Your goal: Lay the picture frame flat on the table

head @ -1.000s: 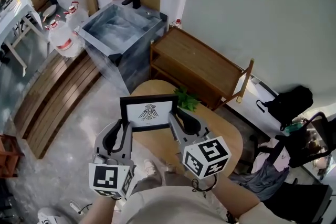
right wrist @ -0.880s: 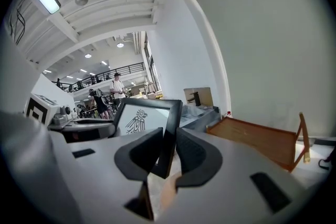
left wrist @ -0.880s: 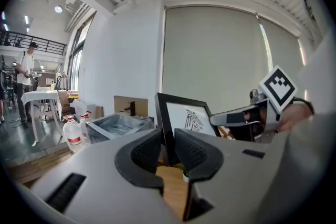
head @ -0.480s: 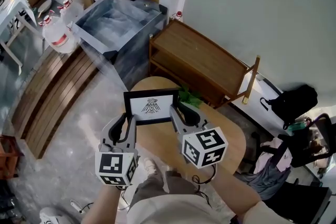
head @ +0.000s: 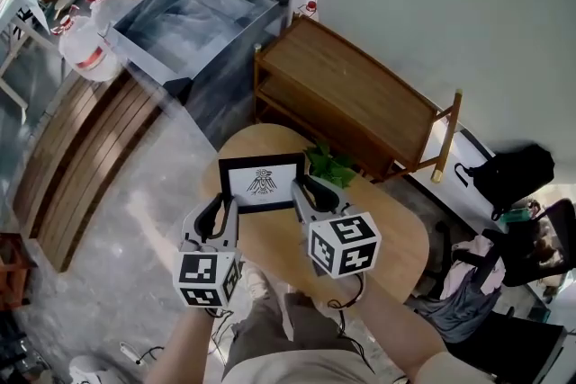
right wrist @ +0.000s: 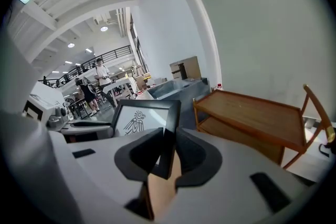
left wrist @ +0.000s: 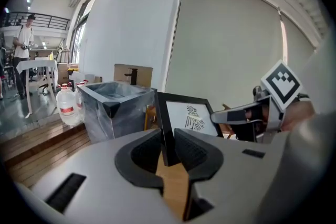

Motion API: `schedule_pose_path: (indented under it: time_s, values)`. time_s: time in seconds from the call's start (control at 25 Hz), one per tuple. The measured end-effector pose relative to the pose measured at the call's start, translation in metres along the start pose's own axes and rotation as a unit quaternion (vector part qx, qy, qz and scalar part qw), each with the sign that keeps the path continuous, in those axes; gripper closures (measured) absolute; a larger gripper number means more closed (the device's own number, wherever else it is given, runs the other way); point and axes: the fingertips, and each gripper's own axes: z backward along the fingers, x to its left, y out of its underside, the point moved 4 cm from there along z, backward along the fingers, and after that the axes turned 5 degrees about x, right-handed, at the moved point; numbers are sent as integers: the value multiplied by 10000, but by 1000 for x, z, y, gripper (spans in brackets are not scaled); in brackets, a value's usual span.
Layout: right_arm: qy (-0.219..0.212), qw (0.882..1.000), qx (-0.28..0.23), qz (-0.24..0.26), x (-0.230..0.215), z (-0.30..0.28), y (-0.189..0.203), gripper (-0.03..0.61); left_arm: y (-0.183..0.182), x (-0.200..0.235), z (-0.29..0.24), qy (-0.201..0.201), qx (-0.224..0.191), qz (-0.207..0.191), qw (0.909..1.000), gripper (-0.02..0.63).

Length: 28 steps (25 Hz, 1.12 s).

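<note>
A black picture frame (head: 262,183) with a bird print on white stands upright on the round wooden table (head: 396,245). My left gripper (head: 223,209) is shut on the picture frame's left edge (left wrist: 164,128), and my right gripper (head: 302,195) is shut on its right edge (right wrist: 169,136). In the left gripper view the print (left wrist: 193,118) faces me, with the right gripper (left wrist: 239,114) beyond it. In the right gripper view the print (right wrist: 137,119) shows to the left of the jaws.
A green plant (head: 328,166) sits on the table just behind the frame. Beyond stand a wooden two-shelf cart (head: 360,99) and a grey stone sink block (head: 193,22). Water jugs (head: 85,45) stand at the far left. A black bag (head: 513,175) lies at the right.
The head view has shifted, so frame and grippers sit slightly lower and further right in it. Both grippers keep their hold on the upright frame.
</note>
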Motion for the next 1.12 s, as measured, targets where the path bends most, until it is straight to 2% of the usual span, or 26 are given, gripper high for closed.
schedule_pose_path:
  time_s: [0.44, 1.12]
  values:
    - [220, 9971, 659, -309, -38, -92, 78, 522, 86, 34, -86, 96, 640, 341, 9973, 540]
    - [304, 9860, 1612, -305, -103, -217, 215, 522, 233, 59, -200, 244, 1331, 889, 9868, 538]
